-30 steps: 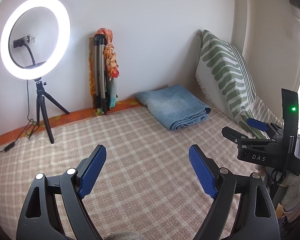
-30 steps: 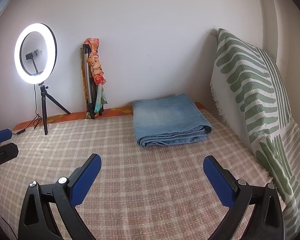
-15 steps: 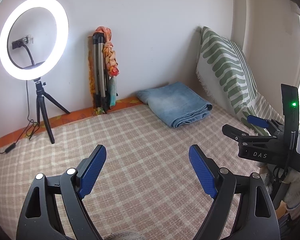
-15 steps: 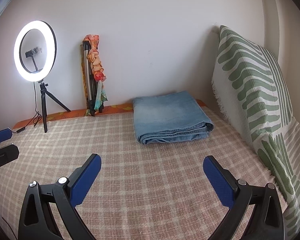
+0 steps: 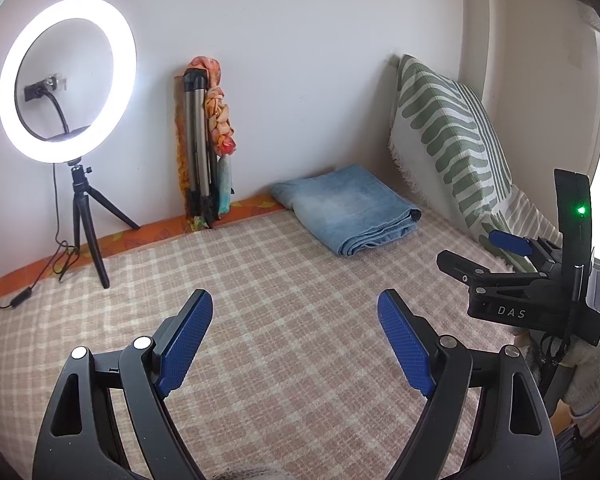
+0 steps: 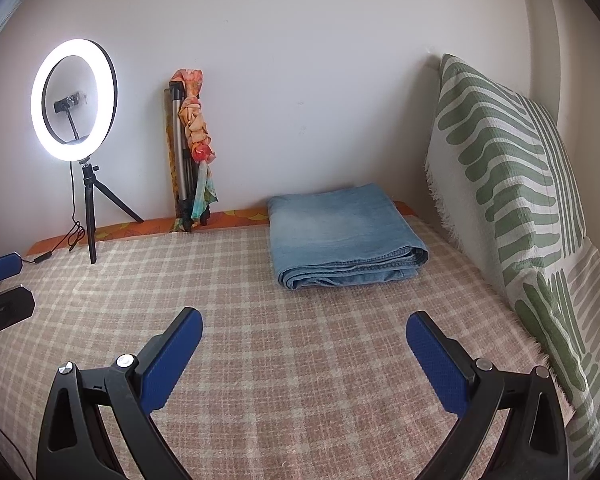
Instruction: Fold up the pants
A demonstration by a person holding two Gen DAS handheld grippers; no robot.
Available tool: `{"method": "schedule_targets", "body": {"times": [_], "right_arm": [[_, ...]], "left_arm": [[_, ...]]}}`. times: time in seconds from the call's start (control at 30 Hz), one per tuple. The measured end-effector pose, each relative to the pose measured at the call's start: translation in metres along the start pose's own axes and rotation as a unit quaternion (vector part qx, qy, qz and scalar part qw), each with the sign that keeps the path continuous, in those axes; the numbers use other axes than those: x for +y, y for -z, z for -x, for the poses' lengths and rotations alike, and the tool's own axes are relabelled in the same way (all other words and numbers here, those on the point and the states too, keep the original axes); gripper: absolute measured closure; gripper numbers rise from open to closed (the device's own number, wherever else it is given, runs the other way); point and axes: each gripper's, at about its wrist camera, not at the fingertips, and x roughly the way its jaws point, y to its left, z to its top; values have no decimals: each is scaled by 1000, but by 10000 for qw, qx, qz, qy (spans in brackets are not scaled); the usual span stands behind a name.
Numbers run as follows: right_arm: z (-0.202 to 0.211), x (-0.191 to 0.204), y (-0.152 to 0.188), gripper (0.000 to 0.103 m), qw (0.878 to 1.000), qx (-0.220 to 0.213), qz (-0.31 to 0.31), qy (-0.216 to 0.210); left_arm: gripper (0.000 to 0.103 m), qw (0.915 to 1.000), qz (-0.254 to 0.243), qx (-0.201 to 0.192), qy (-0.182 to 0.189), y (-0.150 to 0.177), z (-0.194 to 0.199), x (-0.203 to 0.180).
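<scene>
Light blue denim pants [image 6: 342, 236] lie folded into a flat stack at the back of the checked bed cover [image 6: 284, 352], close to the wall; the left wrist view has the same pants [image 5: 348, 208] at middle right. My right gripper [image 6: 304, 328] hovers over the cover well in front of the stack, open, nothing between its blue pads. My left gripper [image 5: 296, 316] is also open and empty, farther left and apart from the pants. The right gripper [image 5: 496, 256] shows from the side in the left wrist view, held by a gloved hand [image 5: 588, 364].
A lit ring light on a small tripod [image 6: 76, 120] stands at the back left with its cable on the cover. A folded tripod with an orange cloth [image 6: 188, 148] leans on the wall. A green-patterned cushion [image 6: 512, 184] lines the right side.
Both views have crept slightly; the folded pants sit a little lower in the right wrist view. Both grippers stay open and empty.
</scene>
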Motion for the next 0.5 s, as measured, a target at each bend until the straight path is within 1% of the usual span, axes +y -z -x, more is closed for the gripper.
{"method": "schedule_targets", "body": {"times": [0.27,0.4,0.5], "right_arm": [[-1,2,0,0,10000,8,78,9],[-2,1,0,0,10000,32,33,-32],[-3,1,0,0,10000,33,60,-33]], "left_arm": [[18,10000,31,-32,26,2,3,2],[18,9997,-111,-188,106,3,7,0],[18,9997,-169,-145,105,3,5,0]]}}
